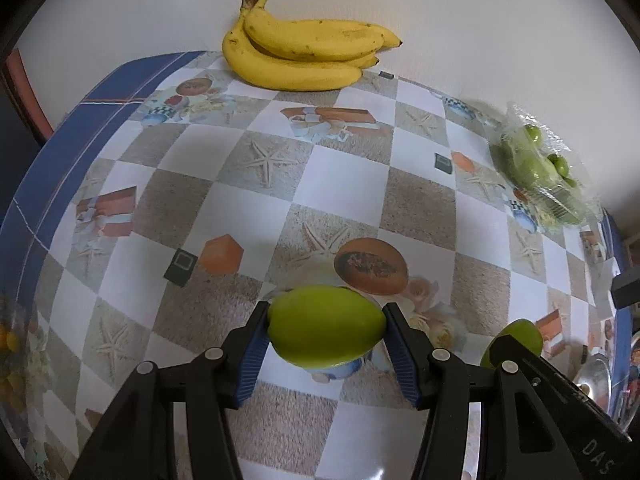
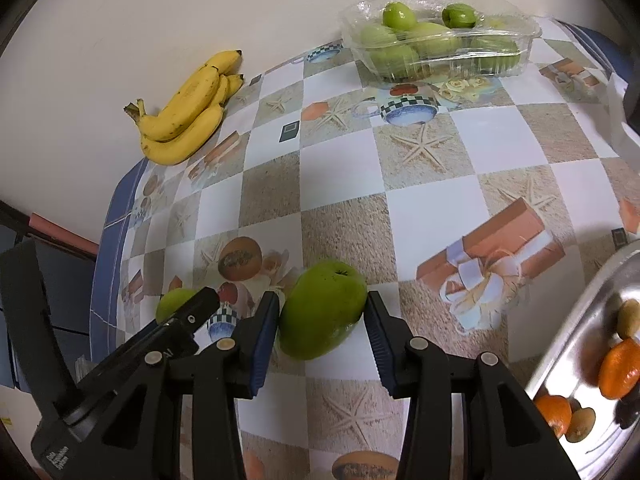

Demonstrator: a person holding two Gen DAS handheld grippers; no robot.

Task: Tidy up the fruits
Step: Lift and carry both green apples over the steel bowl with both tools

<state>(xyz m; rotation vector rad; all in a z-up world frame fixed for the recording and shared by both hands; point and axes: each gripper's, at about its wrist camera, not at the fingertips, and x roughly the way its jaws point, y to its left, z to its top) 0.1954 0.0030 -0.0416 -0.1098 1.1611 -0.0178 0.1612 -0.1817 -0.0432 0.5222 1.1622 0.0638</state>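
The jaws of the left gripper [image 1: 326, 330] are closed part-way on a green fruit [image 1: 325, 326], both blue ribbed pads pressed to its flanks, and the jaws of the right gripper [image 2: 322, 316] bracket a second green fruit [image 2: 322, 314] across its widest part, left pad touching; whether the right pad touches I cannot tell. Each fruit sits right between its own jaws, above the patterned table [image 1: 344, 172]; whether either is lifted clear I cannot tell. These fruits look firm, smooth and waxy, moderately heavy for their size, so they may slip or twist if squeezed near a tapering end; a hold across the broad middle seems safest, and hard pressure could bruise the skin. Far ahead of the right jaws a clear plastic punnet [image 2: 440, 36] holds several more green fruits. To the right of those jaws a metal tray [image 2: 576, 356] carries oranges and small brownish fruits. A bunch of bananas [image 1: 304, 52] lies far ahead of the left jaws against the wall.
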